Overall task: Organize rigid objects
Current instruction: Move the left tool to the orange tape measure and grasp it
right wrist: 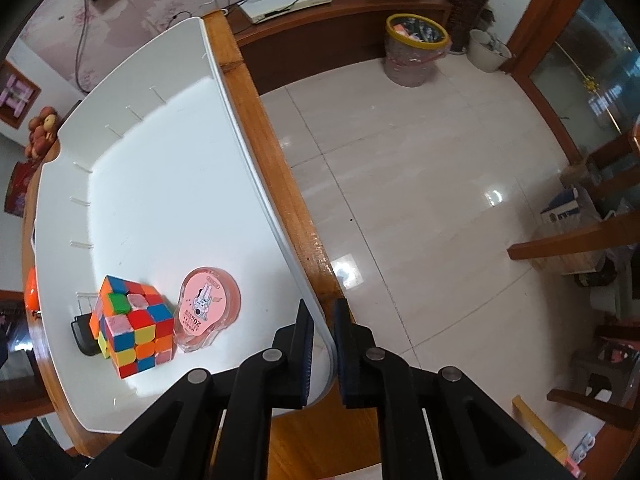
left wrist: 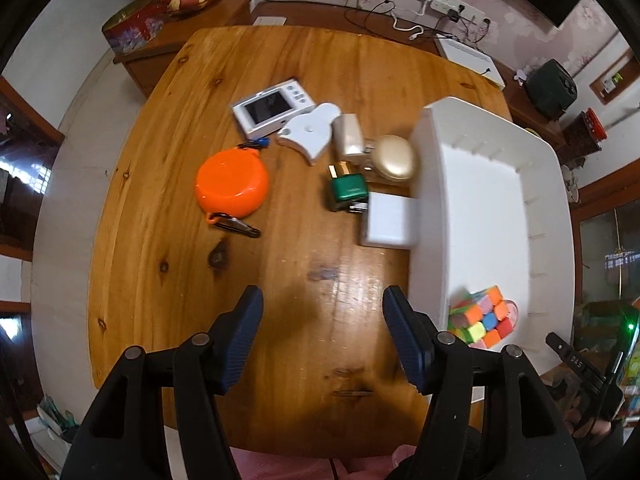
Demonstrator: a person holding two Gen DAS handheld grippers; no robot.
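While R gripper jaws pinch white tray rim, L gripper jaws gape; pink case reads "20".

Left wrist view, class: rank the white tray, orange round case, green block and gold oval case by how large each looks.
1. white tray
2. orange round case
3. gold oval case and green block: alike, unranked.

Both tools share one build: the left gripper and right gripper have matte black angular plastic arms with triangular cut-outs, joined by round silver-grey pivot screws (four show on each). The jaws carry dark blue pads with fine ribbing across their inner faces.
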